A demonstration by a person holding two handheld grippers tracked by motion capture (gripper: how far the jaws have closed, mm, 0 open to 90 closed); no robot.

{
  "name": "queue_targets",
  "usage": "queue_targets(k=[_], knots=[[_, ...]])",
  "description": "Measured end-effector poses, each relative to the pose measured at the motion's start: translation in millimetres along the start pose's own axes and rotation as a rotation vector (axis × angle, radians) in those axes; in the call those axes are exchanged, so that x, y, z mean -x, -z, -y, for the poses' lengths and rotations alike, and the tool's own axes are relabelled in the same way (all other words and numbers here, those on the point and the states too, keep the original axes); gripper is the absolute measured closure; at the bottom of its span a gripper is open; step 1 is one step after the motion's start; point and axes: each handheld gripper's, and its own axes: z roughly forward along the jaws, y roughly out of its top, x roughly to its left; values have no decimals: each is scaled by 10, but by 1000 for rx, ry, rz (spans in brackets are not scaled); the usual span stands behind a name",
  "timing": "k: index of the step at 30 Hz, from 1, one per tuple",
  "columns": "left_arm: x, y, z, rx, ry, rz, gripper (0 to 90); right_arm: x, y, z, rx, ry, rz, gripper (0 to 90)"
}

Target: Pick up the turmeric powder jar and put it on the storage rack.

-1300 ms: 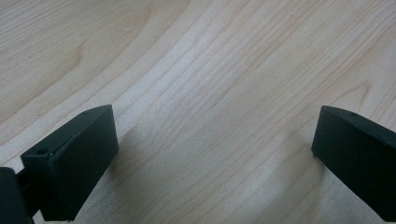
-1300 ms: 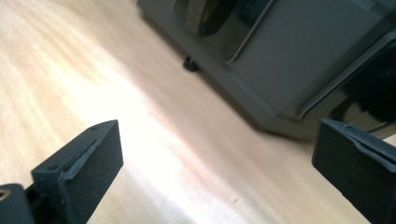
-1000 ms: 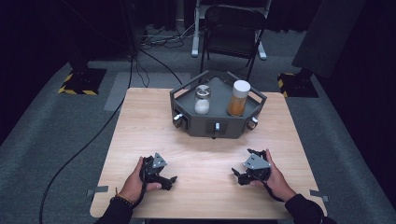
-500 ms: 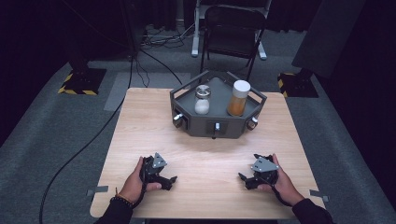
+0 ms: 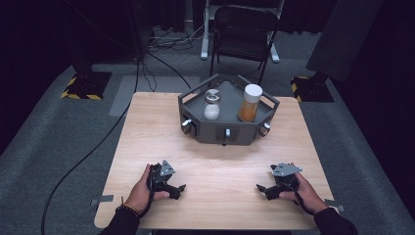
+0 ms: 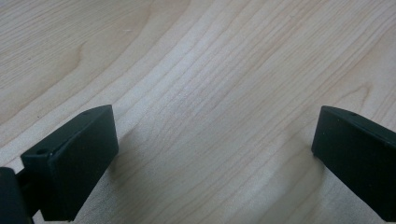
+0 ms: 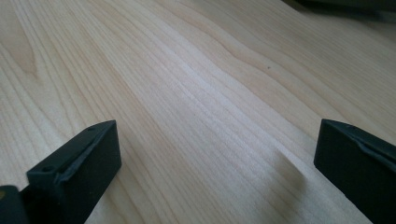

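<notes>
Low over the near left of the wooden table point(image 5: 220, 161), a hand holds my left gripper point(image 5: 179, 191) with its jaws open and pointing right. My right gripper point(image 5: 263, 191) is held near the front right, open and pointing left. In the left gripper view my left gripper point(image 6: 215, 140) has its black jaws spread wide over bare wood, with nothing between them. The right gripper view shows the same for my right gripper point(image 7: 217, 144). At the far middle stands a grey angular tray point(image 5: 240, 134). It holds a glass jar of white powder point(image 5: 212, 106) and an orange-filled jar with a white lid point(image 5: 250, 104).
Small knobs stick out of the tray's front walls. A folding chair point(image 5: 243, 29) stands on the grey floor behind the table. Cables run across the floor at left, and yellow-black striped stand bases sit at both sides. The table's front edge is close to both hands.
My right gripper has slid a little to the right and toward the front edge. The left gripper and the tray have stayed put.
</notes>
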Motion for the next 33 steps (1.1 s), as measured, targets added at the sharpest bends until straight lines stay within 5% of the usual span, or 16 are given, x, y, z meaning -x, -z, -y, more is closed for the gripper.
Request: queue_targets(k=[7,33], knots=[[-1,-6,-3,1,1,1,0,222,10,0,-32,-42,-82,3],[-8,-15,-7,4,-1,2,0,237,15,6,-32,-38,-87,2]])
